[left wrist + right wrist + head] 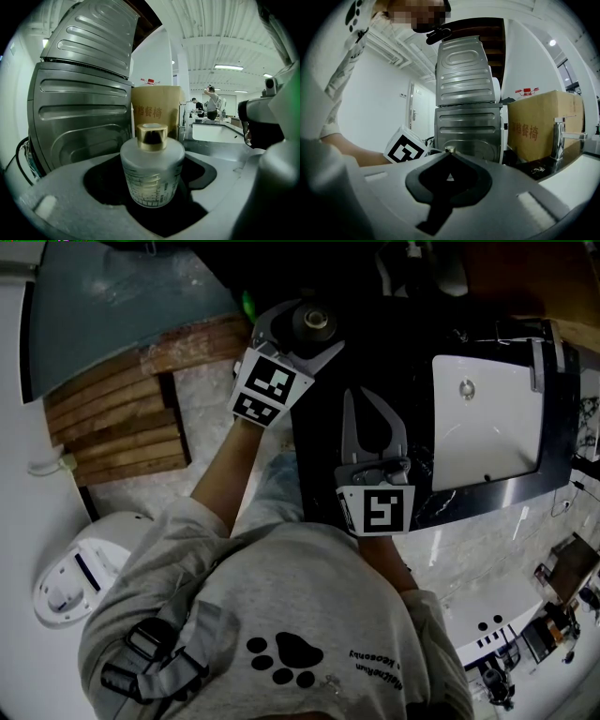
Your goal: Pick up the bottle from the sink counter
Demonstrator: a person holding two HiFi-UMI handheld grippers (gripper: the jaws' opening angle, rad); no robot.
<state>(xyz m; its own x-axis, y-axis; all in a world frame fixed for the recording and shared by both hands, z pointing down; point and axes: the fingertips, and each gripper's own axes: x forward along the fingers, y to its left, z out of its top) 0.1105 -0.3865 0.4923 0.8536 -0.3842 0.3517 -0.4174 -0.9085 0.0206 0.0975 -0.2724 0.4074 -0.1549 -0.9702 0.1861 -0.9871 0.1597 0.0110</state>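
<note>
A squat frosted glass bottle [152, 176] with a gold cap stands on the black sink counter [422, 343]. In the head view the bottle [312, 320] shows from above as a dark round cap. My left gripper [317, 329] is open around it. In the left gripper view the left gripper [157, 161] has a jaw on each side of the bottle, with dark gaps between glass and jaws. My right gripper [352, 397] hovers over the counter just right of the bottle, shut and empty. Its closed tips [449, 152] point toward the left gripper's marker cube [404, 147].
A white basin [487, 418] is set into the counter to the right, with a faucet [557, 136] beside it. Behind the bottle stand a ribbed steel appliance [79, 103] and a cardboard box [157, 110]. Wooden slats [122, 399] and a white toilet [80, 568] lie to the left on the floor.
</note>
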